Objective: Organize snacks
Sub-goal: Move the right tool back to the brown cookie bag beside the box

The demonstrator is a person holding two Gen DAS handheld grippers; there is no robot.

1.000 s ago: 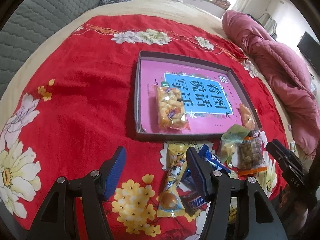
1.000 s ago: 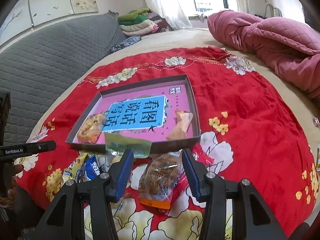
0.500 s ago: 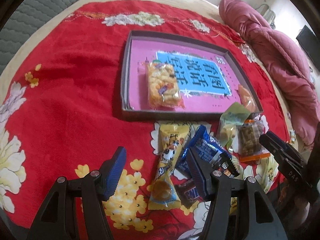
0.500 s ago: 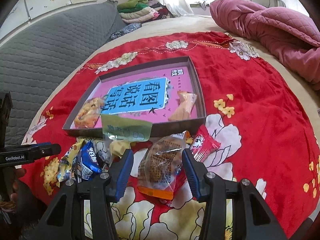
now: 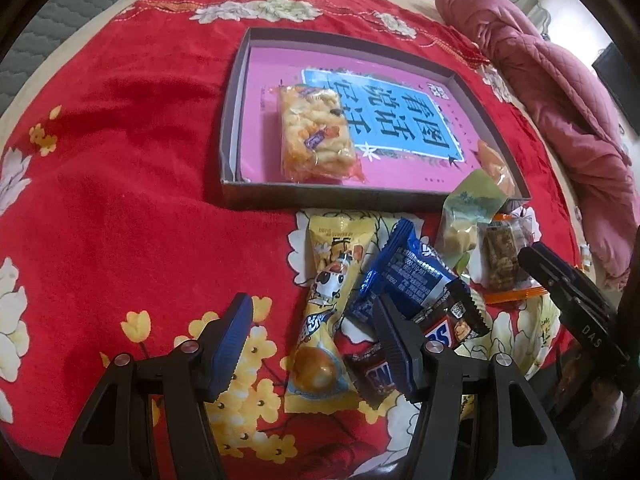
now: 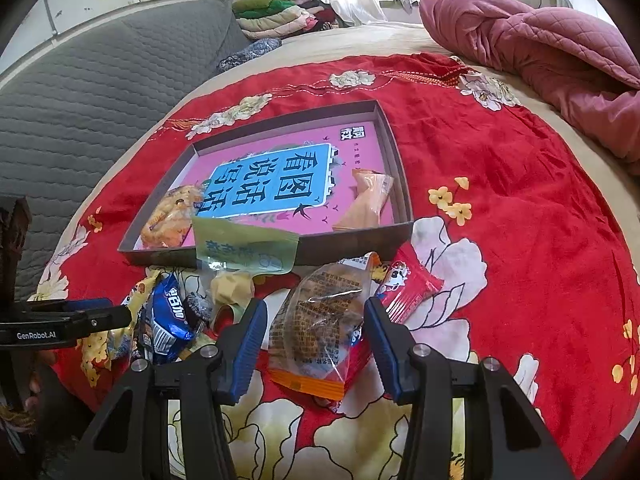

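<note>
Left wrist view: the left gripper [image 5: 312, 340] hangs released over the yellow packet [image 5: 328, 312], bare red cloth [image 5: 120, 160] lying open toward 9 o'clock. The right gripper [image 6: 316, 332] stands released astride the clear packet [image 6: 320, 320], just short of the tray [image 6: 352, 240] wall at 12 o'clock.

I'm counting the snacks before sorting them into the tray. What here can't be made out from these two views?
- Snickers bars: left view, partly behind the left gripper's finger; number unclear.
- Orange packet in the tray: left view, half hidden by the green packet.
- Red packet: right view, partly under the clear packet.
- Pile beneath the blue packet: overlapped.
</note>
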